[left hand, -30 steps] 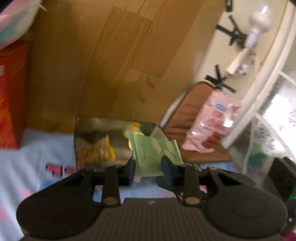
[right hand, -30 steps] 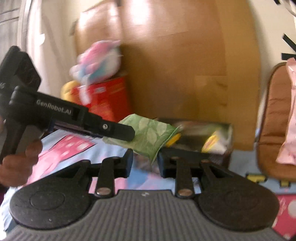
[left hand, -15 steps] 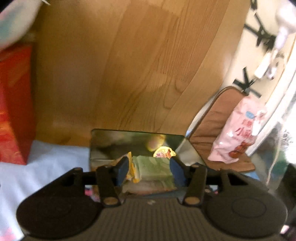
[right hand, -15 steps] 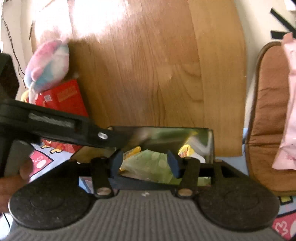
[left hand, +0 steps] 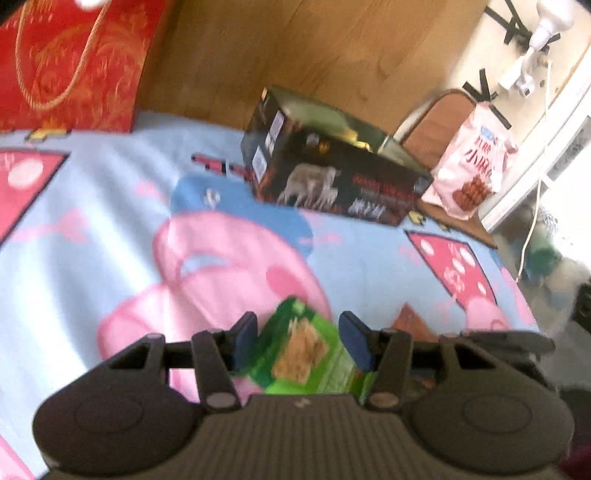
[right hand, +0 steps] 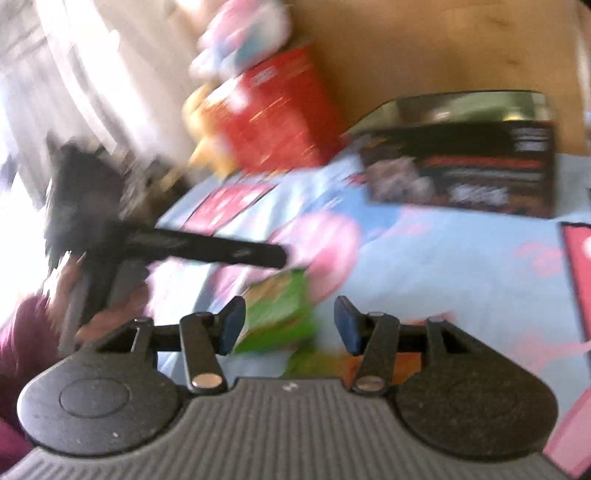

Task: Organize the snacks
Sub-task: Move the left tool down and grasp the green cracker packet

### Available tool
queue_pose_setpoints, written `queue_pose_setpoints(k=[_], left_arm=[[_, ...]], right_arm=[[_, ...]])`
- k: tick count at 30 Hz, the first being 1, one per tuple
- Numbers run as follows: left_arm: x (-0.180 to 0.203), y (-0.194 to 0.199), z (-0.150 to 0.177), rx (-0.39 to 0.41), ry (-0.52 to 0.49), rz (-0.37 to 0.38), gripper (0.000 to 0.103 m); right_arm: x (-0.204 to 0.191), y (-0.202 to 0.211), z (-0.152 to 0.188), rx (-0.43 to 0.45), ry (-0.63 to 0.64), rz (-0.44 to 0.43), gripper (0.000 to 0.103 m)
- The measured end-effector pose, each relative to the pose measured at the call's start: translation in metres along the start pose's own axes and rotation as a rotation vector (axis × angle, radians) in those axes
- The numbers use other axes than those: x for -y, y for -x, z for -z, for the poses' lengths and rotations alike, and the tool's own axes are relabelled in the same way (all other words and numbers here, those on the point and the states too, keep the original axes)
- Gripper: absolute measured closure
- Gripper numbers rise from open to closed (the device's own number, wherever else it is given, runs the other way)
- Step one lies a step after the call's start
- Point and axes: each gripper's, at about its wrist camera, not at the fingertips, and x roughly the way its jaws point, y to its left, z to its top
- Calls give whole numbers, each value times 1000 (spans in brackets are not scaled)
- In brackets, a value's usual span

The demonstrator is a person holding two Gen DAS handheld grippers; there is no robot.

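Between my left tongs [left hand: 297, 341], spread wide, lies a green snack pack [left hand: 303, 354] on the cartoon blanket [left hand: 92, 229] — not gripped. My right tongs [right hand: 288, 325] are equally wide, empty, beside that pack. Farther back, the dark box [left hand: 332, 184] stands open-topped — presumably to receive snacks.

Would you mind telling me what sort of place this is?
Probably a home bedroom or child's room: a cartoon pig blanket, a plush toy on a red box, and a wooden headboard.
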Motion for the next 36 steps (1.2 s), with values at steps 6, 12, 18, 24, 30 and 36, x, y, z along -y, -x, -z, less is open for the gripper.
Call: queue_pose_setpoints(k=[6,12,18,24,30,36], left_arm=[[6,13,22,13,25,-8,64],[18,24,45,38,38,-12,63],[15,37,46,63,71,-11,61],[19,35,45,49,72,-18,61],[23,25,47,30,63,-13,71],[30,46,51,66,48,-26,74]], right_arm=[[-36,-18,17,-46,105,93,50],[-34,-6,31,15,103,196,52],[-34,-3,30,40,102,238,52],[-37,-12,30,33,157,298,53],[-36,-22,29,24,190,333,60],[-48,-15,32,42,212,309,70]])
